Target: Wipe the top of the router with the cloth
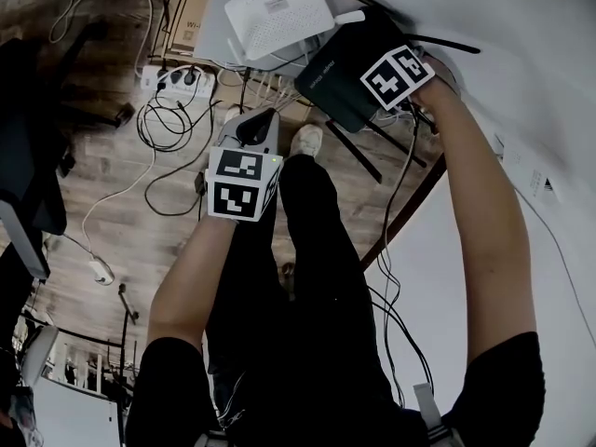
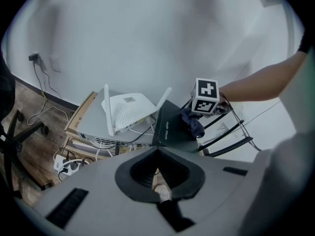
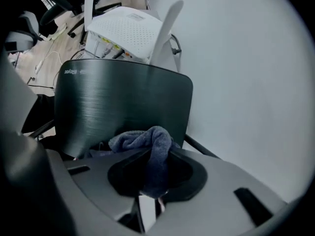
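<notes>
The right gripper [image 3: 153,154] has its jaws closed on a blue-grey cloth [image 3: 147,139]. The cloth is pinched between them and bunches up in a soft fold just ahead of the tips. That fold lies against the near edge of the dark router [image 3: 123,102], whose brushed top spreads out directly in front of the jaws and up to their left. Beyond its far edge, further along the line of the jaws, sits a white router [image 3: 130,31] with two pale antennas raised. A plain wall [image 3: 246,82] fills the space to the right of the jaws.

The left gripper [image 2: 157,154] is held back from all this, with its jaws drawn together and nothing between them. Ahead of its jaws and a little to the right is the dark router, with the cloth at its right-hand edge under the right gripper's marker cube [image 2: 205,96]. Ahead and to the left, the white router rests on a grey box [image 2: 91,127]. A power strip [image 1: 177,82] and loose cables lie on the wooden floor [image 1: 112,222] below.
</notes>
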A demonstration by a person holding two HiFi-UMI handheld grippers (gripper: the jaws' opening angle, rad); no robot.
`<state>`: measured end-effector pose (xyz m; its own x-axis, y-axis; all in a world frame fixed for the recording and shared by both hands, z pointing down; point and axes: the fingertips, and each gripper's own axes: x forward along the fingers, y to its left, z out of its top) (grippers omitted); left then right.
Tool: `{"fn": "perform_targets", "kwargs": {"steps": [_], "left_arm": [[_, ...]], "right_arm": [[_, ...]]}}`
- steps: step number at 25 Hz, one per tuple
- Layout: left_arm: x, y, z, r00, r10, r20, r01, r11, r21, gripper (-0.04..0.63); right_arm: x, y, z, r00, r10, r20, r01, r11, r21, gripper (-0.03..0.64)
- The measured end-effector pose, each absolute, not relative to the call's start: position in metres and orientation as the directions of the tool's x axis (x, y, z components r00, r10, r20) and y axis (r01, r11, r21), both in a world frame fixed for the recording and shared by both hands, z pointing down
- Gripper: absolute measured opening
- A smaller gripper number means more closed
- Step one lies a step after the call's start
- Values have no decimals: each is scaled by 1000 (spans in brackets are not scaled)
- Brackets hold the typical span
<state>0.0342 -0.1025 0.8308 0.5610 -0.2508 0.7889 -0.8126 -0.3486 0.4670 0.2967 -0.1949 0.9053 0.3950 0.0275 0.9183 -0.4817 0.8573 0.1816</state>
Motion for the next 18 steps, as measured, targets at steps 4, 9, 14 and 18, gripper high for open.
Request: {"fn": "perform_targets", "kwargs": {"steps": [4,9,14,18], "left_arm": [[32,-108,832,562,-248,789,-812,-348,469,2],[28,-117,833,559,-255,789,-816,-340,467,2],[26,-121,832,559,-261,787,-817,-334,470,2],[25,-118,836,559,-256,789,-817,-331,472,2]], "right_arm": [[308,-210,906,447,-8,894,-465,852,240,52],[316,-224,907,472,-65,879,-447,842,302,45],[317,-229,907,462,-80,883,-474,820,322,41],[315,-232,908,427,-94,899,-509,797,325,41]]}}
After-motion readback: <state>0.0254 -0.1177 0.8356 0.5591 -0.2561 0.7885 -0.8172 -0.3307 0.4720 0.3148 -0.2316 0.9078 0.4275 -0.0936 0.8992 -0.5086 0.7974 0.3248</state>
